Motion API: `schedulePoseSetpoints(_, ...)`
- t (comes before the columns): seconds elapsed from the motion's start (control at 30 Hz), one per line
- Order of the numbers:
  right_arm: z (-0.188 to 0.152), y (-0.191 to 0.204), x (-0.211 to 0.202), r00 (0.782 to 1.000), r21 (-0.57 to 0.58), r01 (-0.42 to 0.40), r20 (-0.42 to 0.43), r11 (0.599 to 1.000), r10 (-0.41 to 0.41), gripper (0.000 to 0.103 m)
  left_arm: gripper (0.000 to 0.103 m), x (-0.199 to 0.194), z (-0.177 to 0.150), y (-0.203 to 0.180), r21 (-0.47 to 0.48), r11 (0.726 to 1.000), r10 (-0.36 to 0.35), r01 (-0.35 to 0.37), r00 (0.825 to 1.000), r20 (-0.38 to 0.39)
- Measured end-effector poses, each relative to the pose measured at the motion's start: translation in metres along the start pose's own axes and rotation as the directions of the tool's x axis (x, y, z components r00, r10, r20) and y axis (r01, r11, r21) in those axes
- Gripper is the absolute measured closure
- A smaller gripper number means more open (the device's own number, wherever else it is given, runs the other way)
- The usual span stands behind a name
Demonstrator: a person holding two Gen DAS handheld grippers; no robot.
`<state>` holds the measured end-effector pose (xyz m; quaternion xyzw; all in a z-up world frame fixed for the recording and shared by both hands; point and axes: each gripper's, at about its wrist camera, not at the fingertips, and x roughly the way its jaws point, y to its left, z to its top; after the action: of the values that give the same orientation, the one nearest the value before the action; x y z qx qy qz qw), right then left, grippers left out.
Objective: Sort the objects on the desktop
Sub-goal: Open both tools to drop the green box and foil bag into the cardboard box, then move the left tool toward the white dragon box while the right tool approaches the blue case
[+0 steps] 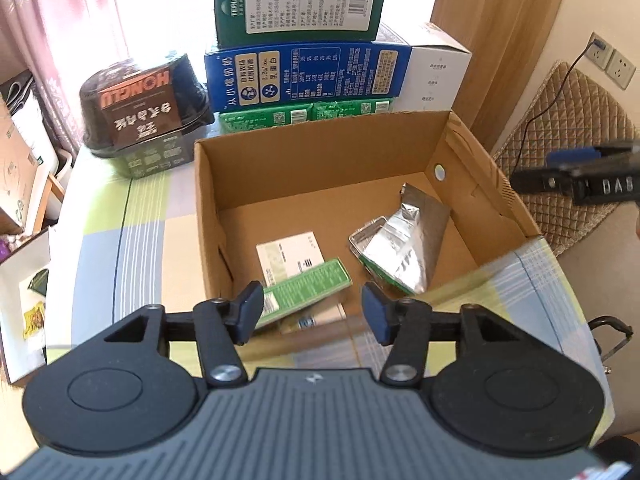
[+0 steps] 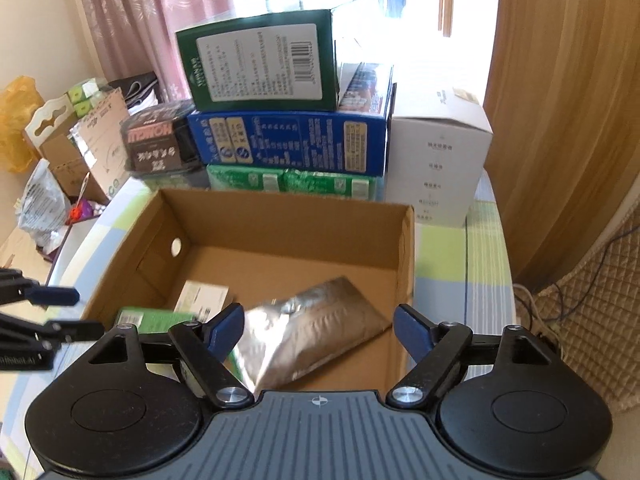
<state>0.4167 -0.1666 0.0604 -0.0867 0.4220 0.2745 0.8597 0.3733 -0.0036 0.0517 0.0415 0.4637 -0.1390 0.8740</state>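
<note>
Both tools hang over the open brown cardboard box (image 1: pixel 320 184) on the desk (image 1: pixel 132 216) with its pale checked cloth. The left hand-held gripper (image 1: pixel 312 312) has its jaws apart with nothing pressed between them; just beyond its blue pads (image 1: pixel 250 312) a green rectangular packet (image 1: pixel 308 284) lies tilted over a white printed card box (image 1: pixel 288 256) on the box floor. The right hand-held gripper (image 2: pixel 318 330) stands wide and empty too, above the crinkled silver foil pouch (image 2: pixel 308 336), which lies flat in the box's right half. Behind the box sits a stack of blue carton (image 2: pixel 288 144) and dark green carton (image 2: pixel 260 60).
</note>
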Motion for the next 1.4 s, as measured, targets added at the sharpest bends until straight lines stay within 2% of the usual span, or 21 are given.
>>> schedulePoseSetpoints(0.07, -0.013, 0.004, -0.010, 1.000, 0.004, -0.006, -0.005, 1.000, 0.006, 0.021, 0.050, -0.011, -0.010, 0.001, -0.009, 1.000, -0.001, 0.001, 1.000, 0.003)
schedulePoseSetpoints(0.17, -0.035, 0.013, -0.025, 0.999, -0.004, -0.024, -0.023, 1.000, 0.024, 0.018, 0.040, -0.026, -0.024, 0.000, -0.006, 1.000, 0.006, -0.006, 1.000, 0.000)
schedulePoseSetpoints(0.33, -0.072, 0.033, -0.047, 0.999, -0.064, -0.028, -0.038, 0.998, 0.025, 0.011, 0.033, -0.049, -0.048, -0.002, -0.009, 1.000, 0.011, -0.011, 1.000, 0.000)
schedulePoseSetpoints(0.4, -0.086, 0.042, -0.056, 0.999, -0.084, -0.026, -0.042, 0.996, 0.023, 0.008, 0.026, -0.057, -0.059, -0.005, -0.003, 1.000, 0.017, -0.017, 1.000, 0.005)
schedulePoseSetpoints(0.57, -0.125, 0.064, -0.073, 0.998, -0.162, -0.018, -0.065, 0.987, 0.007, 0.002, 0.015, -0.080, -0.091, -0.015, 0.000, 1.000, 0.003, -0.003, 1.000, 0.025)
schedulePoseSetpoints(0.67, -0.149, 0.075, -0.081, 0.997, -0.192, -0.021, -0.077, 0.981, 0.006, 0.002, 0.007, -0.090, -0.110, -0.024, 0.030, 0.999, 0.010, -0.011, 0.999, 0.036)
schedulePoseSetpoints(0.9, -0.190, 0.091, -0.096, 0.996, -0.253, -0.018, -0.094, 0.967, -0.006, 0.002, 0.004, -0.100, -0.151, -0.027, 0.087, 0.995, 0.044, -0.046, 0.999, 0.015)
schedulePoseSetpoints(1.03, -0.211, 0.091, -0.100, 0.990, -0.295, -0.050, -0.143, 0.954, 0.007, 0.002, 0.003, -0.108, -0.171, -0.024, 0.102, 0.993, 0.054, -0.055, 0.998, 0.012)
schedulePoseSetpoints(1.13, -0.227, 0.085, -0.101, 0.987, -0.335, -0.038, -0.162, 0.942, -0.018, 0.002, 0.003, -0.113, -0.186, -0.023, 0.121, 0.991, 0.063, -0.063, 0.998, -0.001)
schedulePoseSetpoints(1.4, -0.257, 0.052, -0.108, 0.978, -0.287, -0.024, -0.206, 0.958, -0.037, 0.002, 0.002, -0.110, -0.223, -0.012, 0.165, 0.982, 0.097, -0.088, 0.994, -0.051)
